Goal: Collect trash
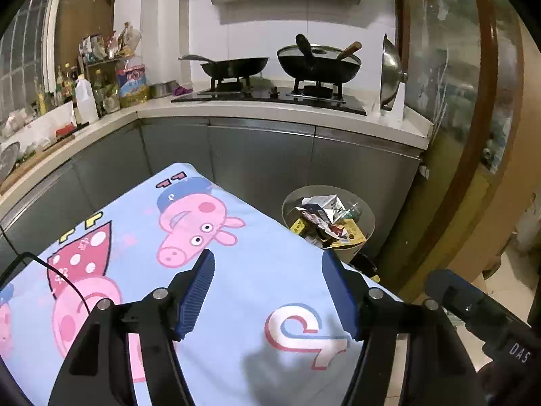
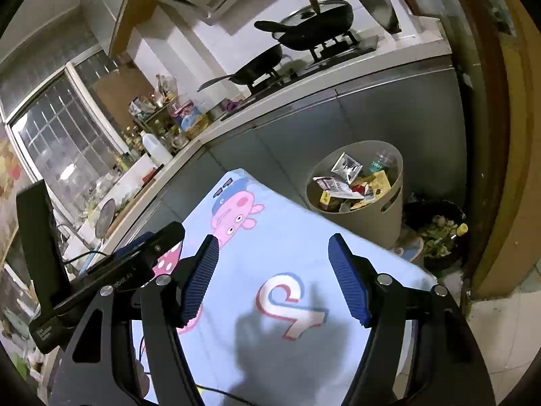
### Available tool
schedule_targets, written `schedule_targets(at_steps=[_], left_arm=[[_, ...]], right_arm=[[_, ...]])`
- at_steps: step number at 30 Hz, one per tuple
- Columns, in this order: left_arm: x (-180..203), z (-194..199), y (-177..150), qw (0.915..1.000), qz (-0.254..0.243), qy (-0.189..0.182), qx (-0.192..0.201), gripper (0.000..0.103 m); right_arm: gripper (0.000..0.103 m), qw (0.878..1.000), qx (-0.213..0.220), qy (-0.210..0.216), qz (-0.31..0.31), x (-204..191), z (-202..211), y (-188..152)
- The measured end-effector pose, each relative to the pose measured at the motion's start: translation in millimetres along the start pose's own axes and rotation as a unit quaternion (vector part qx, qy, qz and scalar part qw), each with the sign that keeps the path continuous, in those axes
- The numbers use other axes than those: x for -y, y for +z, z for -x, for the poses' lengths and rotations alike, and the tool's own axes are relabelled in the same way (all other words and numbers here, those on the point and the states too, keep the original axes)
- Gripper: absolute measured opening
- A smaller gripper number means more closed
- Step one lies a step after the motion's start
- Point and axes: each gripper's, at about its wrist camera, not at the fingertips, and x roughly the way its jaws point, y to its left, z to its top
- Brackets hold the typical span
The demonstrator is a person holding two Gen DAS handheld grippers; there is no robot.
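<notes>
Trash already piled in the round bin, ahead and to the right of the left claw, ahead and slightly right of the right claw: cartons, wrappers, a crumpled silver pack, near the rim. Both claws wide open, blue pads apart, nothing held. Directly beneath both, a blue cartoon-print cloth over the counter, no loose trash visible on it. Probably little left to gather here; worth scanning past the cloth edges before closing on anything. To the right of the bin, on the floor, a dark bowl of food scraps, possibly another target, though hard to say. For any pickup: approach from above, centre the piece between the pads, close gently on crushable packaging, release well inside the rim.
</notes>
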Motion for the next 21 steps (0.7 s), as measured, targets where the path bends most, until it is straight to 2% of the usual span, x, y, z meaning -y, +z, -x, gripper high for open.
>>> schedule_targets(at_steps=[3, 7, 12, 18, 21], left_arm=[[-3.0, 8.5, -2.7, 1.0, 0.001, 0.006, 0.006, 0.076], [-9.6, 15.0, -5.9, 0.9998, 0.006, 0.017, 0.012, 0.08], [-15.6, 23.5, -8.7, 0.9992, 0.009, 0.033, 0.023, 0.099], [-25.5, 27.3, -12.1, 0.9984, 0.013, 0.05, 0.022, 0.099], [-31.3, 25.0, -14.5, 0.9981, 0.022, 0.057, 0.011, 0.099]], right_arm=[[0.067, 1.0, -0.002, -0.001, 0.002, -5.6, 4.2, -4.3], [0.067, 1.0, -0.004, -0.002, 0.004, -9.0, 6.6, -6.8], [0.067, 1.0, -0.001, -0.003, 0.003, -10.2, 7.4, -6.4], [0.069, 1.0, 0.012, -0.008, -0.006, -12.3, 10.4, -10.0], [0.076, 1.0, 0.018, -0.019, -0.01, -13.0, 9.6, -10.7]])
